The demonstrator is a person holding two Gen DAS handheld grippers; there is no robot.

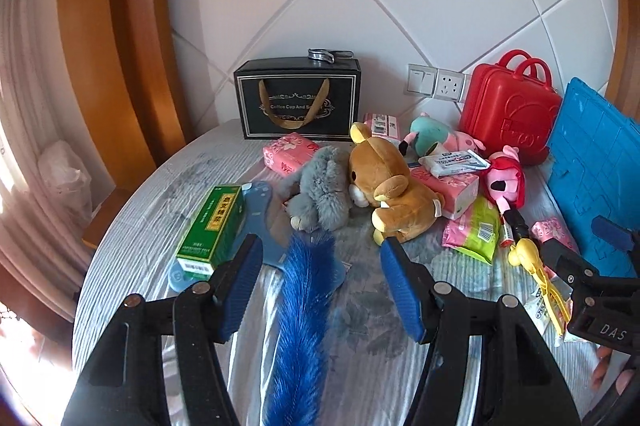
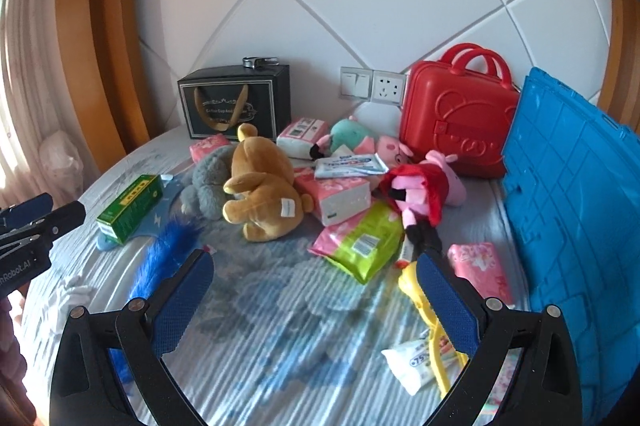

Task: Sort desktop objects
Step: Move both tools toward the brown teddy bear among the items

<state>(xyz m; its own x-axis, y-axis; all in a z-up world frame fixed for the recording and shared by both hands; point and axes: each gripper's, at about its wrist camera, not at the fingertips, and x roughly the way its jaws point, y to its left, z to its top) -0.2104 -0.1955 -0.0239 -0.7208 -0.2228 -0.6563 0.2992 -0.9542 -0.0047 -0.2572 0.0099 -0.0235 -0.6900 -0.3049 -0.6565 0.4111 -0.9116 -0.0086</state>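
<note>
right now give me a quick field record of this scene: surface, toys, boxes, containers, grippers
surface: striped bedcover strewn with clutter
toys: brown bear plush lying beside grey plush; pink pig doll in red; blue feather
boxes: green box at left; black gift box by the wall
containers: red case upright; blue crate at right
left gripper: open, nothing held, feather lies below between its fingers
right gripper: open, nothing held

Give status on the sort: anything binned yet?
Nothing looks sorted. Brown plush bear, grey plush toy and green medicine box lie loose on the striped bedsheet. Left gripper and right gripper open, empty. Blue plastic crate unfilled as far as visible.
</note>
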